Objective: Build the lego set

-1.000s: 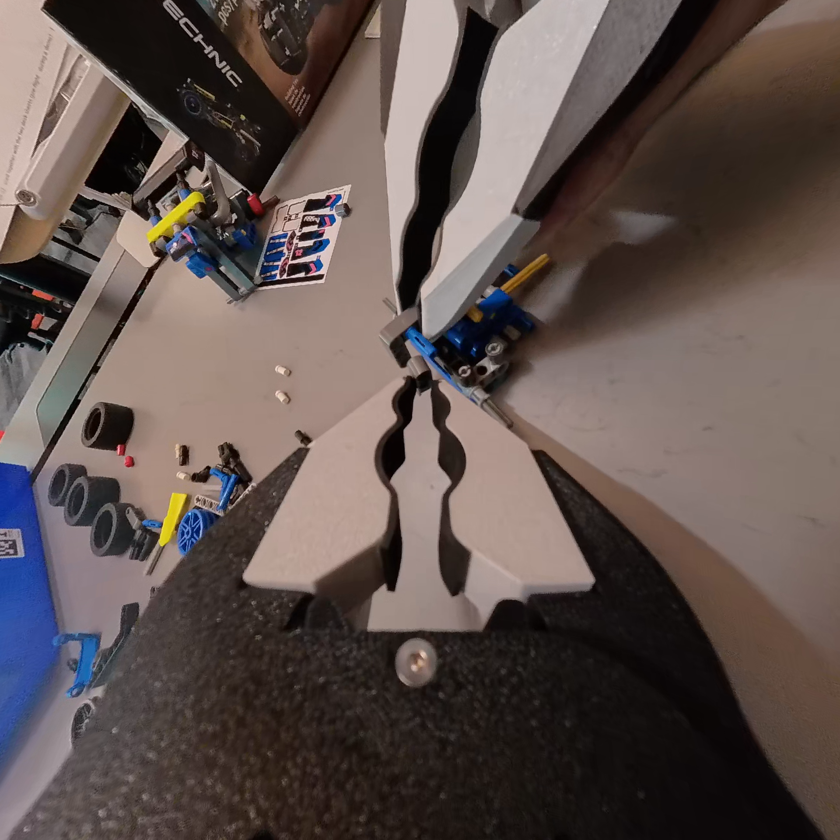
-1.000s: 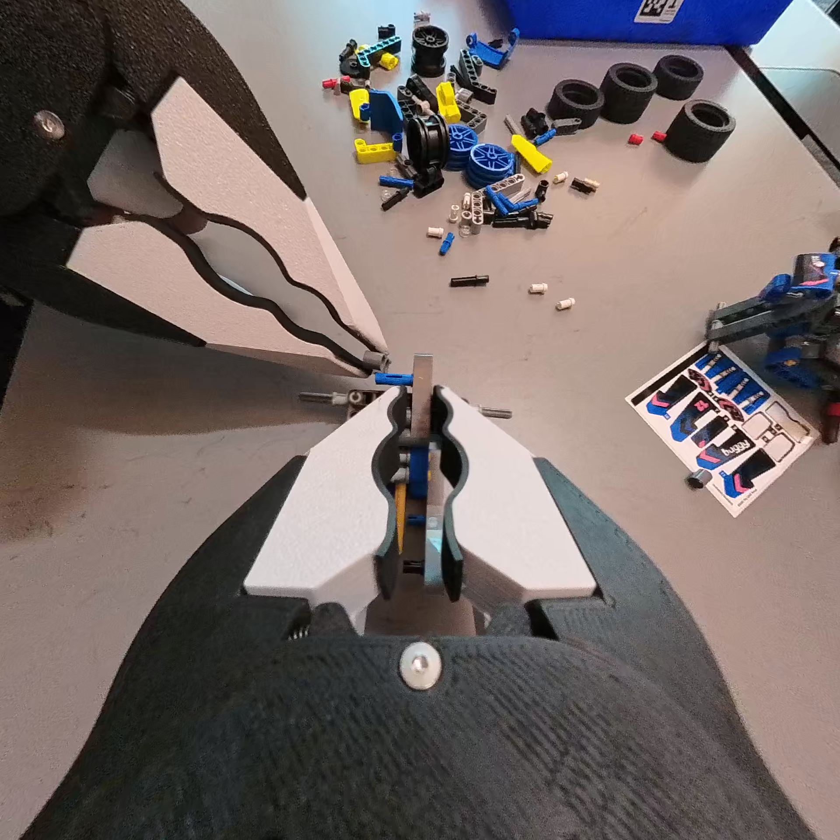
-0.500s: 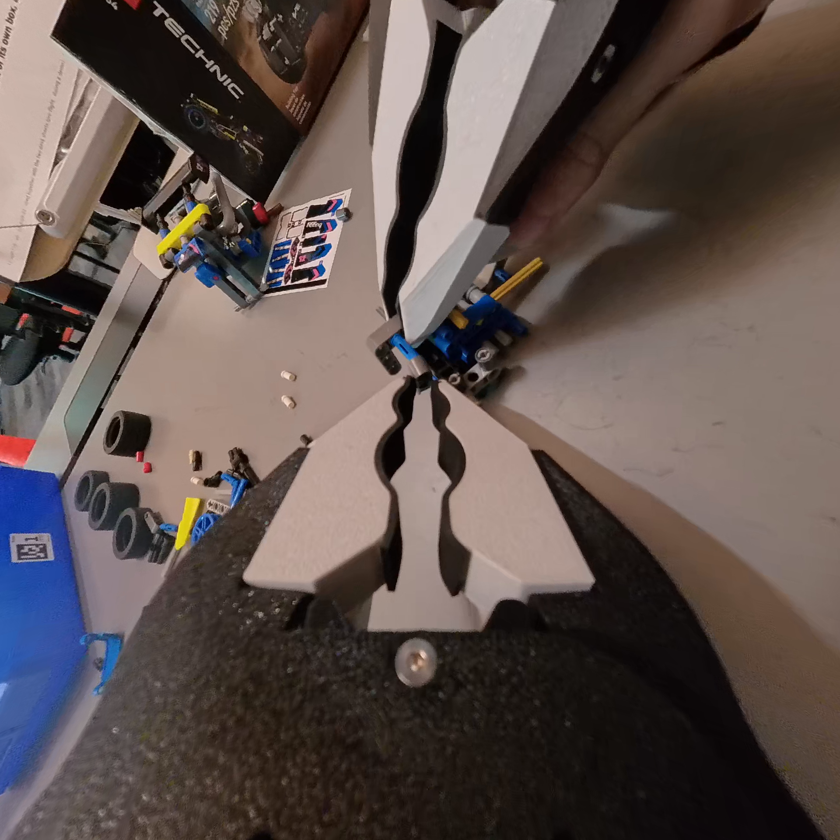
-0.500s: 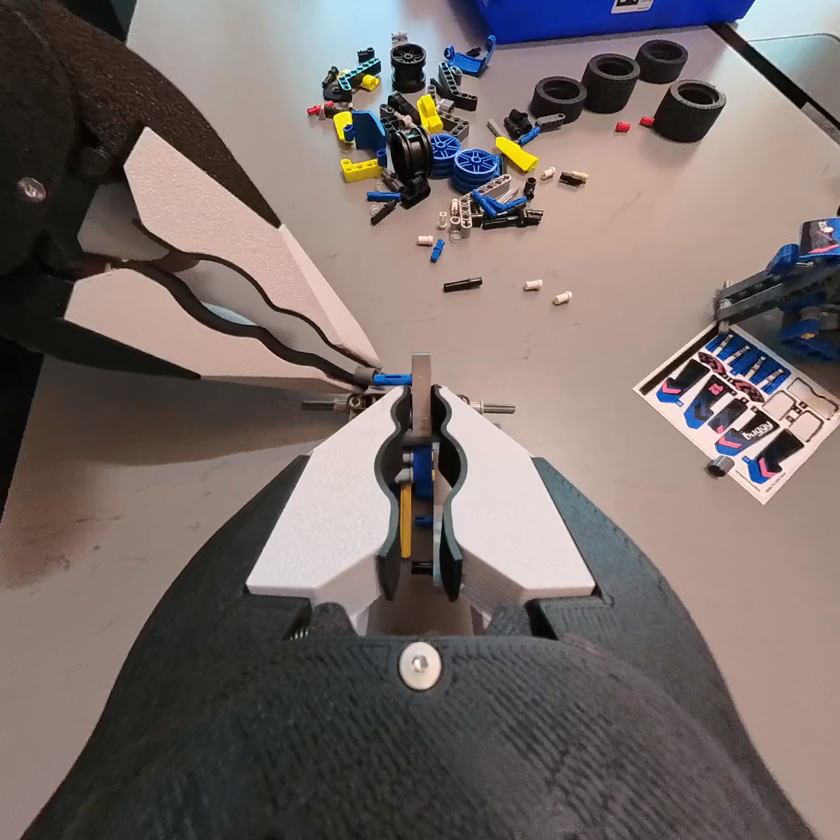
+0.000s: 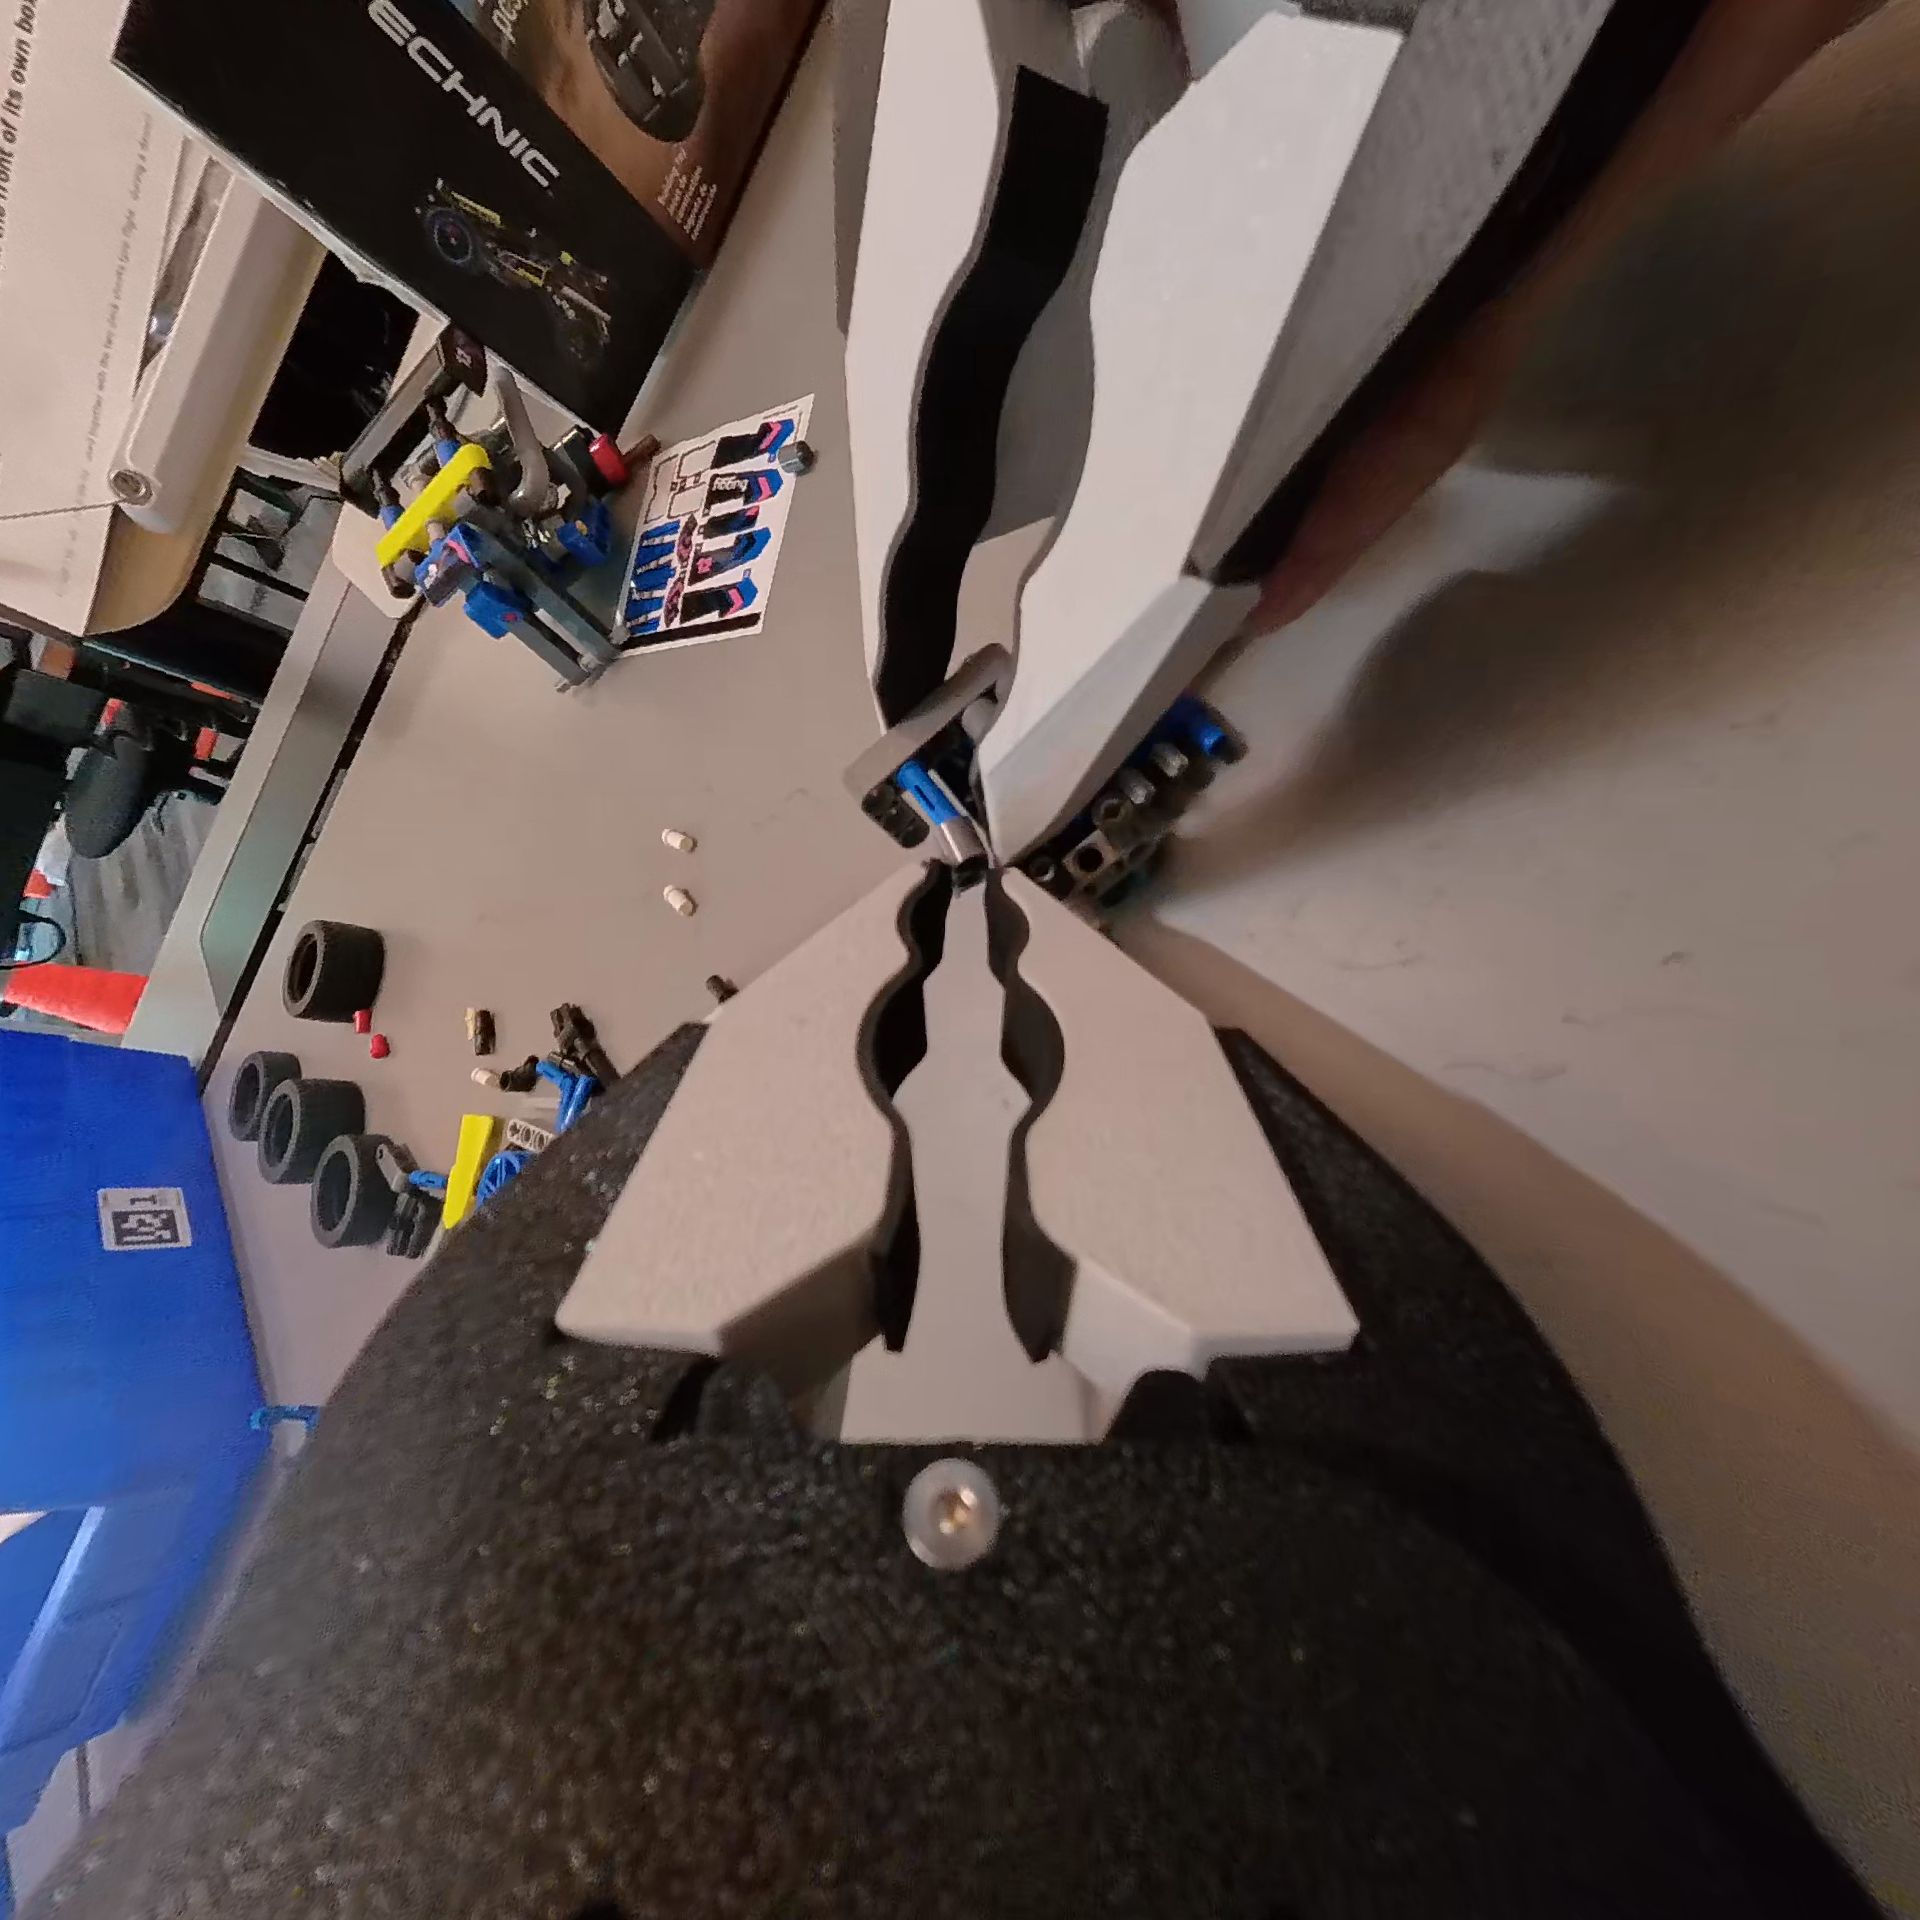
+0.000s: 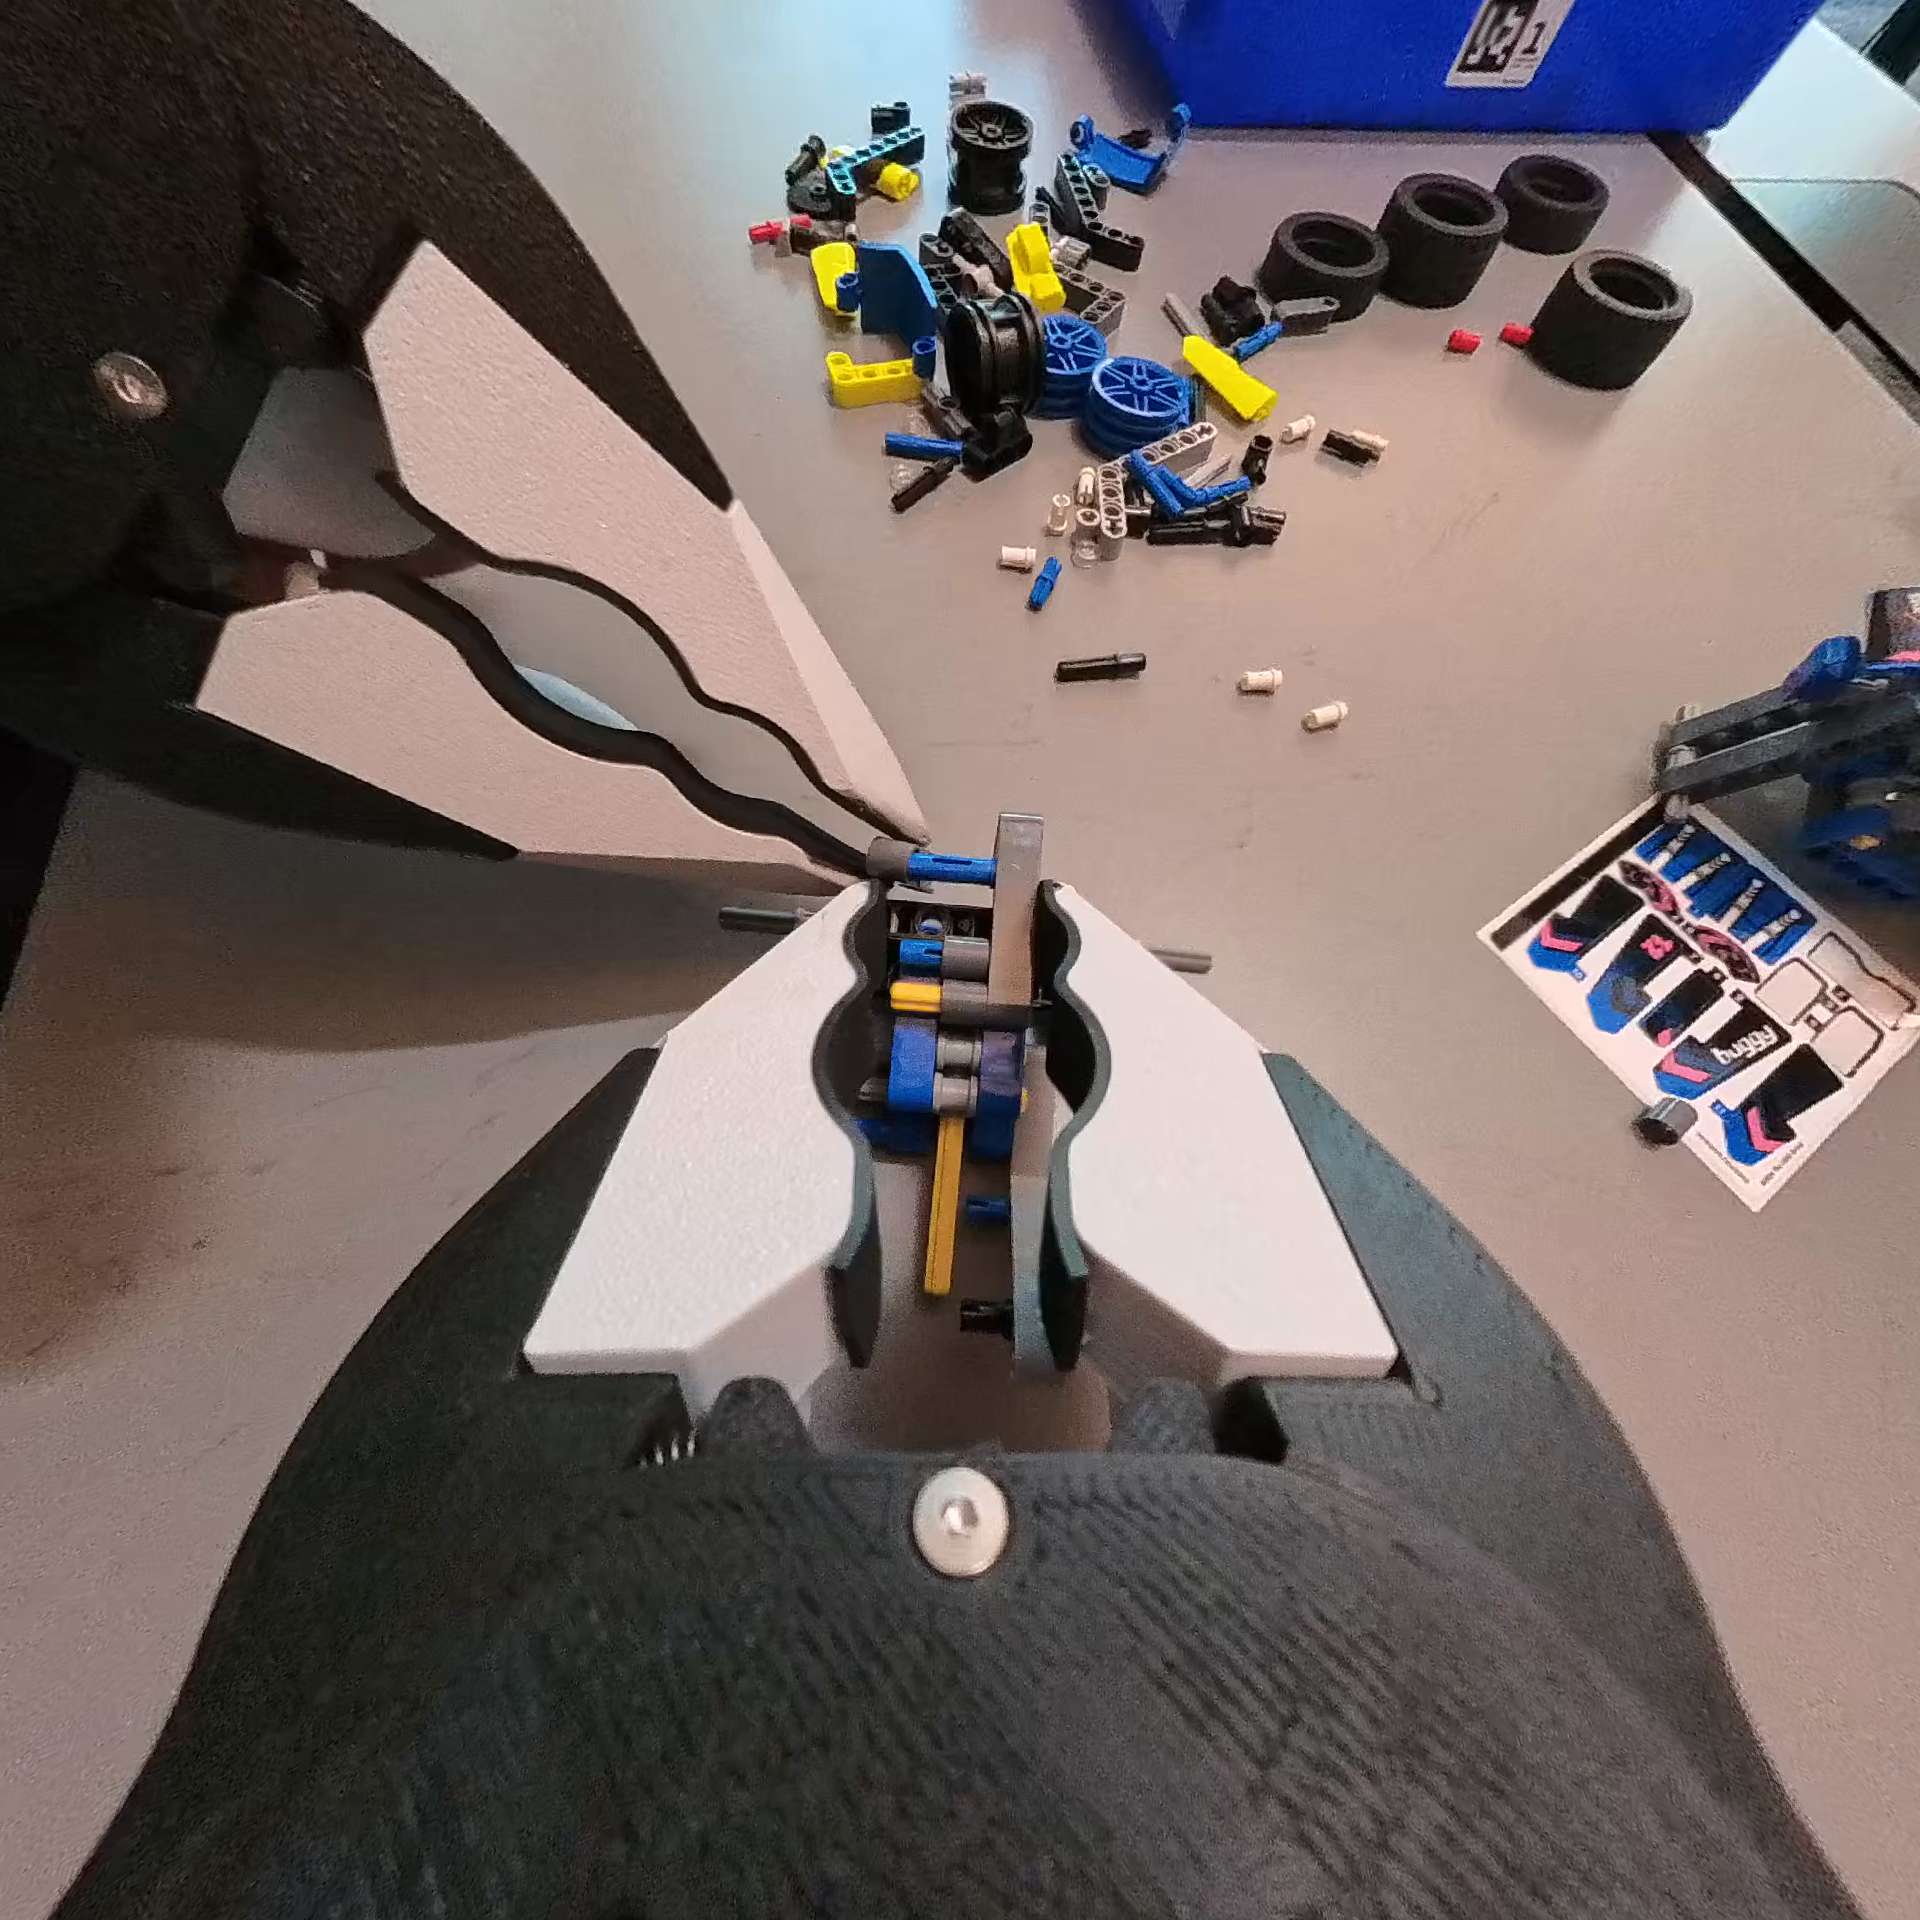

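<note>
Since the earlier frame, the right gripper (image 5: 971, 790) has been tilted nearer at 12 o'clock, left wrist view; left gripper (image 5: 961, 878) pinched on a grey bush. Right wrist view: subassembly (image 6: 961, 1039) clamped; bush (image 6: 886, 860) to be pressed along blue axle (image 6: 948, 864).

Printed lettering on the black set box (image 5: 416, 197) at 11 o'clock, cardboard box (image 5: 73, 260) beside it, sticker sheet (image 6: 1714, 997) at 3 o'clock; coded tag on blue bin (image 6: 1507, 52), 1 o'clock.
</note>
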{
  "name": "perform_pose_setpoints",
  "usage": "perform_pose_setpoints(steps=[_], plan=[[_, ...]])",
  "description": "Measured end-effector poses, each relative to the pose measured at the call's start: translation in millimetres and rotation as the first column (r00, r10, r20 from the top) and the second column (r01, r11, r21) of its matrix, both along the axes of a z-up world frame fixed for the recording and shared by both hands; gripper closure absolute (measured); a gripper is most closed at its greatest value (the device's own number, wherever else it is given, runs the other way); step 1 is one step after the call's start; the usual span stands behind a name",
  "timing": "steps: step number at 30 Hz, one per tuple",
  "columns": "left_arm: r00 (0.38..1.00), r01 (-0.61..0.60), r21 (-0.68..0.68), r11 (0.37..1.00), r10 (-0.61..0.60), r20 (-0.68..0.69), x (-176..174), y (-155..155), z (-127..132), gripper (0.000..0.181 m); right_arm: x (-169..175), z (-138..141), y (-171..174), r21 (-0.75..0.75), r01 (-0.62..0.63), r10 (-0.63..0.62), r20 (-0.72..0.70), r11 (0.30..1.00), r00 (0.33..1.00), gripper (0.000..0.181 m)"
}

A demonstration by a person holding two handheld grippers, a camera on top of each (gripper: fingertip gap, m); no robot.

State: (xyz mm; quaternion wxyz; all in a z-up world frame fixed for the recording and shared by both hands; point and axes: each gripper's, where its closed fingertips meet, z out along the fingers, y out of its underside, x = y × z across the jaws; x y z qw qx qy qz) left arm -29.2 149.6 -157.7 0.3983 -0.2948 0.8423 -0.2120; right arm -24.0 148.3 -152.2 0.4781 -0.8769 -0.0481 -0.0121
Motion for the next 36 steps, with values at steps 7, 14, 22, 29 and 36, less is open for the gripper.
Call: perform_pose_setpoints(steps=[7, 14, 22, 29, 36], plan=[[1.0, -0.008, 0.0, 1.0, 0.008, 0.009, 0, 2, 1, 0.177, 0, 4, 1, 0.029, 0.026, -0.026, -0.006, 0.999, 1.0, 0.153], [0.999, 0.022, 0.017, 1.0, -0.023, 0.034, 0, 1, 1, 0.177, -1, 5, -1, 0.058, 0.042, -0.039, -0.043, 0.997, 0.998, 0.15], [0.995, 0.067, 0.015, 0.998, -0.068, 0.071, 1, -1, 3, 0.177, -3, 6, -3, 0.071, 0.021, -0.016, -0.076, 0.997, 0.997, 0.146], [0.993, 0.064, 0.035, 0.997, -0.067, 0.094, 1, -2, 3, 0.177, -2, 9, -2, 0.096, 0.025, -0.019, -0.066, 0.995, 0.998, 0.148], [0.991, 0.057, 0.051, 0.997, -0.063, 0.118, 1, -2, 3, 0.177, 0, 10, -1, 0.101, 0.033, -0.029, -0.037, 0.994, 0.999, 0.151]])
